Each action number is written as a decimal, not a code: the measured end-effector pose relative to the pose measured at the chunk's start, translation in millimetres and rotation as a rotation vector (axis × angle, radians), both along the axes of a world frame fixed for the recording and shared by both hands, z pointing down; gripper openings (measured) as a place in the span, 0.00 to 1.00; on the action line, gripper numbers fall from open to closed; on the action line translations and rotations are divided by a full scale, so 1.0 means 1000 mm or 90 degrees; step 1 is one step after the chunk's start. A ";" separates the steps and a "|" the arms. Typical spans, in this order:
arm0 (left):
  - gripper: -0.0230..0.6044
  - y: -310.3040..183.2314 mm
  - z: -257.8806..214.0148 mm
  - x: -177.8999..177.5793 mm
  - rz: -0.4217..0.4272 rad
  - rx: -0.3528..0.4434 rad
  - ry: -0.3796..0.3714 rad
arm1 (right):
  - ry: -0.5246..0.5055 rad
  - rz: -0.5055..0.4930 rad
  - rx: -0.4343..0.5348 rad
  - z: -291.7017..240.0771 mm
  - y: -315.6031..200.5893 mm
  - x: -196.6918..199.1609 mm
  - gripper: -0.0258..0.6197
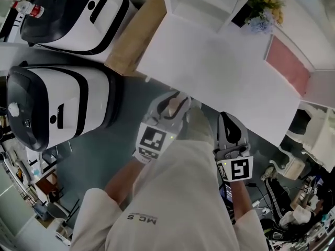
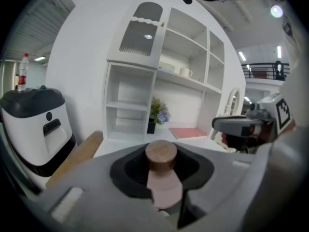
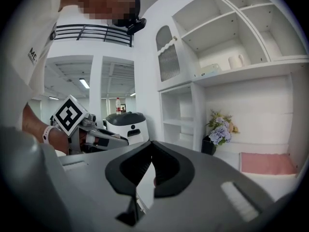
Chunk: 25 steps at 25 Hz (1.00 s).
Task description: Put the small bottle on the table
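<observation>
Between the left gripper's (image 1: 172, 102) fingers (image 2: 126, 174) sits the small bottle (image 2: 163, 185), clamped across its pink body just below the wooden cap (image 2: 161, 153). It looks light and rigid. Its sides are probably smooth, though the close view makes that hard to judge, so a hold on the body is safer than one on the cap. The right gripper's (image 3: 152, 146) fingers are pressed together on nothing. Just ahead of both sets of fingertips lies the flat white table (image 1: 209, 67), with a pink mat (image 1: 287, 67) and flowers (image 1: 264, 8) beyond.
</observation>
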<state>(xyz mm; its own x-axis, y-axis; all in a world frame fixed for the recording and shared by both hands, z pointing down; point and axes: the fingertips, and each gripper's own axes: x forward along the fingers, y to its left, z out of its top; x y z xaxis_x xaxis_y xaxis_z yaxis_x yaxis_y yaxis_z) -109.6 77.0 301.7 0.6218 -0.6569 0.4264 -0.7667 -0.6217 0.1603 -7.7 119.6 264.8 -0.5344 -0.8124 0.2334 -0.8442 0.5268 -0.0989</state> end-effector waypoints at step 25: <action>0.22 -0.158 0.159 0.032 -0.111 0.022 -0.068 | -0.022 -0.020 -0.045 0.140 -0.137 0.041 0.04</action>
